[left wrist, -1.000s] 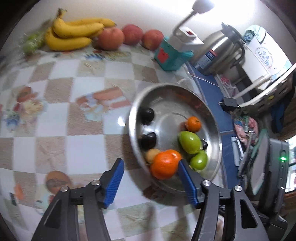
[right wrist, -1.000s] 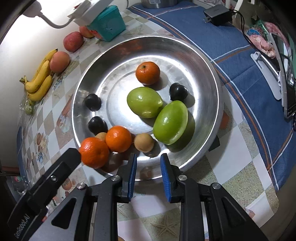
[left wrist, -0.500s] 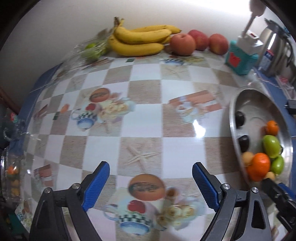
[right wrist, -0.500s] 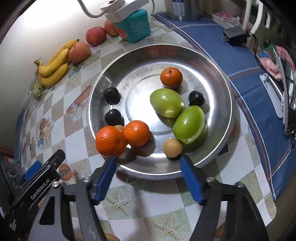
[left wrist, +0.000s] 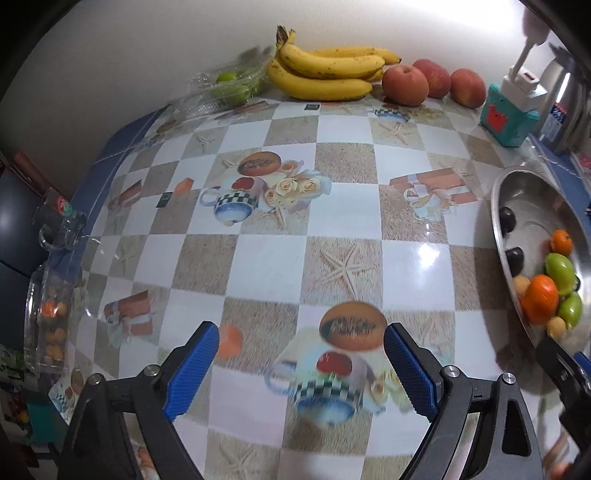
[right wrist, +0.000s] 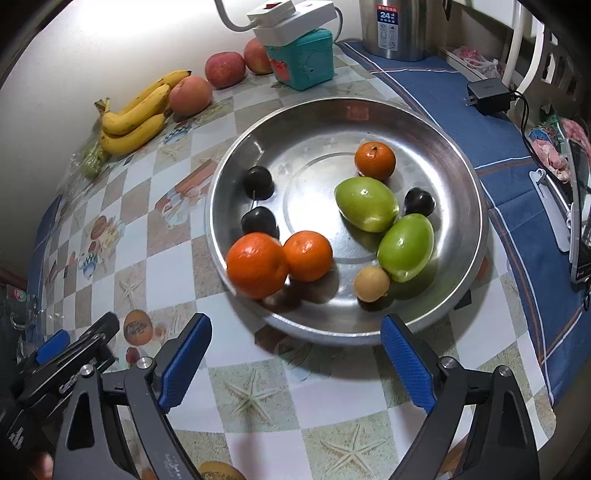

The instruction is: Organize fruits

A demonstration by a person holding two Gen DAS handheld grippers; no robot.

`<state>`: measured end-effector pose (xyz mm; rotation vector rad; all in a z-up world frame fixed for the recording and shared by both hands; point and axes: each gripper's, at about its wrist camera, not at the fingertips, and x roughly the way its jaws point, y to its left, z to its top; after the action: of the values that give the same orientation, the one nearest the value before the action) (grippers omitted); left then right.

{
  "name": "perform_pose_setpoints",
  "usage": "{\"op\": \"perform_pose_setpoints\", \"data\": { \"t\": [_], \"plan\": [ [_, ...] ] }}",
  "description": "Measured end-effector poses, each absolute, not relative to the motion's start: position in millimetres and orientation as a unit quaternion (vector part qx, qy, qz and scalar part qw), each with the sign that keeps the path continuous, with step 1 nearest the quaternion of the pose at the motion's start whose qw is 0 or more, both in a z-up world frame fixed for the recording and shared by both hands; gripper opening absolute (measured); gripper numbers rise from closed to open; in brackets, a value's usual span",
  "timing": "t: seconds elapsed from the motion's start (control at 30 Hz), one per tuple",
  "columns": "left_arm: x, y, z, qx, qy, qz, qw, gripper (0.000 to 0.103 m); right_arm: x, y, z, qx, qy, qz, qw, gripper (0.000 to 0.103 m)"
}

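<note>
A steel bowl (right wrist: 469, 206) holds three oranges, one large at the near left rim (right wrist: 256, 265), two green mangoes (right wrist: 405, 246), three dark plums and a small yellow fruit (right wrist: 371, 283). My right gripper (right wrist: 295, 363) is open and empty just in front of the bowl. My left gripper (left wrist: 301, 367) is open and empty over the checkered tablecloth (left wrist: 273, 258), with the bowl (left wrist: 524, 192) at its right. Bananas (left wrist: 325, 74) and three apples (left wrist: 405, 85) lie against the back wall.
A bag of green fruit (left wrist: 229, 86) lies left of the bananas. A teal box with a white power strip (right wrist: 301, 62) and a steel kettle (right wrist: 397, 27) stand at the back. A clear container with small fruit (left wrist: 50, 325) sits at the table's left edge. A black charger (right wrist: 489, 96) lies on the blue cloth.
My left gripper let go of the large orange at the bowl's rim, opened wide and swung left over the tablecloth. My right gripper opened and drew back from the bowl.
</note>
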<state>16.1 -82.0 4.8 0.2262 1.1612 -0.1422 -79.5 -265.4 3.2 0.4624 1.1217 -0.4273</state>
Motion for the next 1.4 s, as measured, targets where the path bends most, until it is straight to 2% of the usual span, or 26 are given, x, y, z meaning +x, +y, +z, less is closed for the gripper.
{"op": "perform_pose_setpoints", "data": {
  "t": [0.53, 1.4],
  "plan": [
    [-25.1, -55.2, 23.6, 0.080, 0.519, -0.077, 0.848, 0.093, -111.5, -242.2, 15.0, 0.207, 0.507, -0.203, 0.811, 0.093],
    [-24.2, -47.2, 24.6, 0.057, 0.522, -0.075, 0.848, 0.093, -117.6, -244.3, 16.4, 0.207, 0.506, -0.211, 0.811, 0.094]
  ]
}}
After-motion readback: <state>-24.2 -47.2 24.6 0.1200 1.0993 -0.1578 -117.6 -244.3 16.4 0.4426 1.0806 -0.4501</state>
